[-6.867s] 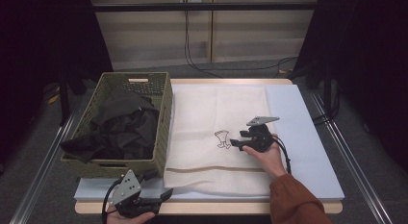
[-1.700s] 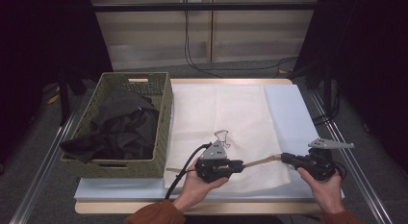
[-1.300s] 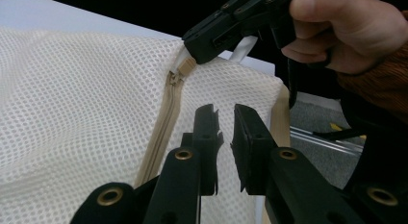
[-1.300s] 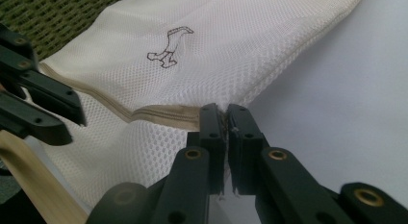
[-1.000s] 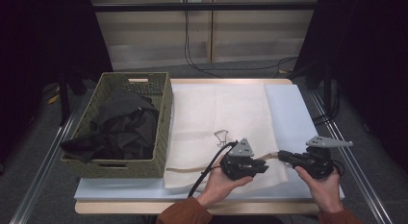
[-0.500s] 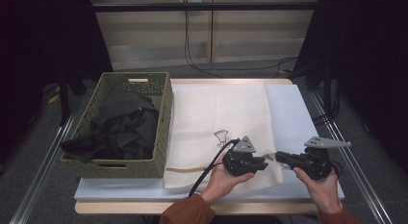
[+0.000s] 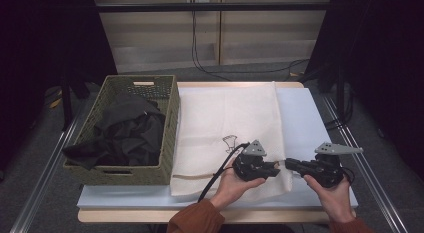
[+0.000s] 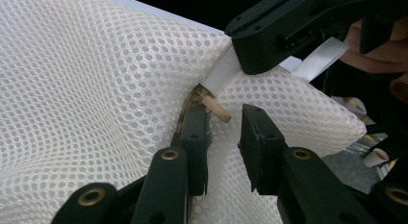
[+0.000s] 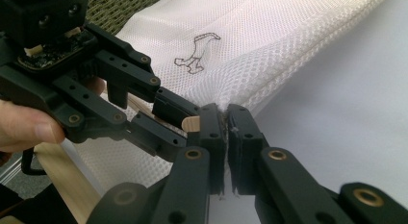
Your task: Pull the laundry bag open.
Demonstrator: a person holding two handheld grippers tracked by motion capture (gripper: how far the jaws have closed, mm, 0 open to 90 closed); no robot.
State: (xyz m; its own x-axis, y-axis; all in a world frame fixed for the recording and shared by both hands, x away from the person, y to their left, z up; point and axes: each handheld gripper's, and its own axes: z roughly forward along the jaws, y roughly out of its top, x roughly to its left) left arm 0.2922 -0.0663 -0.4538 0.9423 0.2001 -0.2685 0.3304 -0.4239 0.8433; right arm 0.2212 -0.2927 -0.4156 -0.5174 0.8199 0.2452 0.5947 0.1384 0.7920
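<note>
High view: white mesh bag lies flat on the table, both grippers at its near right corner; green basket at left holds crumpled dark clothes. Left gripper view: left gripper jaws have just been opening, now apart around a small wooden toggle at the bag's seam, not pressing it. Right gripper view: right gripper jaws closed on the mesh corner; judgement: keep that pinch steady so the corner stays taut while the left re-grips the toggle.
</note>
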